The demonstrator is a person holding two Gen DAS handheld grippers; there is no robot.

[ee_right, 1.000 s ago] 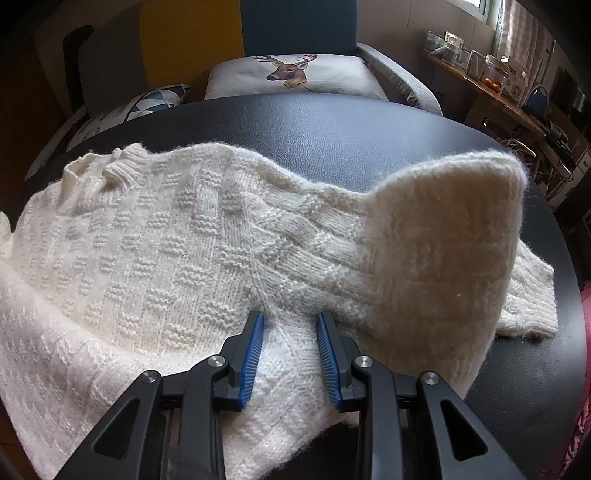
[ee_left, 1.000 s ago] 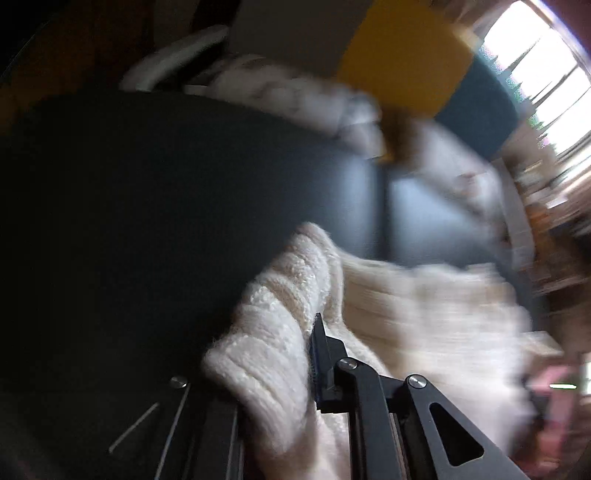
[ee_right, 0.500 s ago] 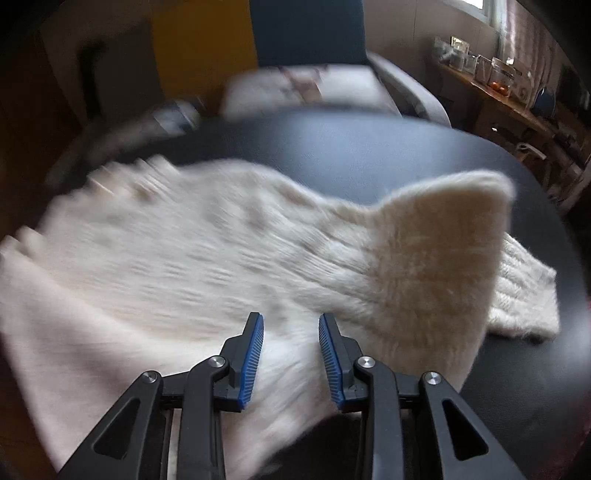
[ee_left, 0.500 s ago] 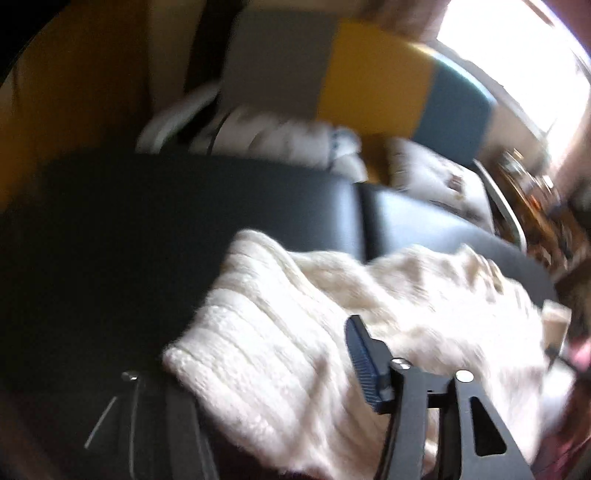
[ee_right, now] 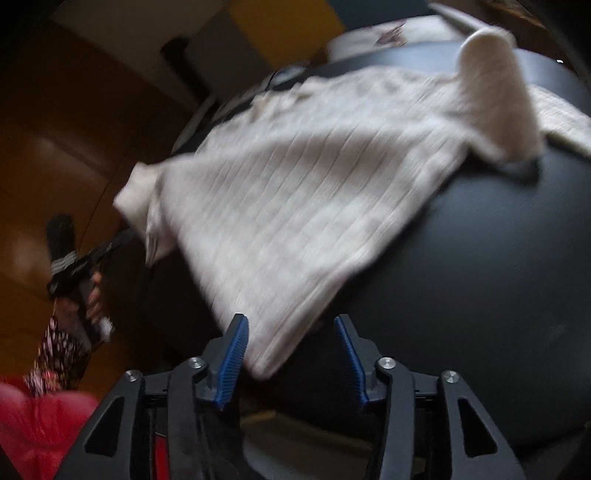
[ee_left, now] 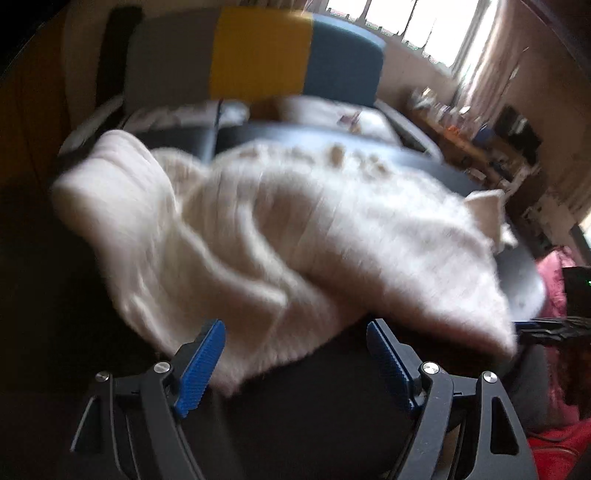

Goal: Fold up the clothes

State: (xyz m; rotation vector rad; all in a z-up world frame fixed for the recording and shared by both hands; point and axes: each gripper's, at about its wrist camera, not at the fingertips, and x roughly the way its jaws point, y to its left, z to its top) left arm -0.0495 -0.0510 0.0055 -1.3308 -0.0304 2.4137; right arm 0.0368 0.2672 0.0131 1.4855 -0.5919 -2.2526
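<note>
- Left gripper (ee_left: pixel 295 363): jaws spread wide and opening; blue ribbed pads (ee_left: pixel 201 369) stand clear on both sides. The near hem of the cream knitted sweater (ee_left: pixel 295 229) drapes into the gap close to the left pad, but neither pad presses on it.
- Right gripper (ee_right: pixel 291 360): jaws apart and opening. A corner of the sweater (ee_right: pixel 295 206) hangs between them, close against the left pad; whether it touches cannot be told through the blur. The right pad is clear of it.
- Sweater: lies spread on the round black table (ee_right: pixel 480 277), rumpled, with its near edge hanging over the table rim toward both grippers. One sleeve or fold stands up in a rounded hump at the far side of the right wrist view; another thick fold rises at the left of the left wrist view.
- A person's hand (ee_right: pixel 92 295) grips the left gripper's handle, seen at the left of the right wrist view, beside a patterned sleeve (ee_right: pixel 55 354) and red cloth (ee_right: pixel 37 424).
- Beyond the table: a seat with grey, yellow and blue back panels (ee_left: pixel 258 55) and pale cushions (ee_left: pixel 325 110).
- Farthest: a bright window (ee_left: pixel 424 29) and a cluttered shelf (ee_left: pixel 480 136) at the right, both blurred.
</note>
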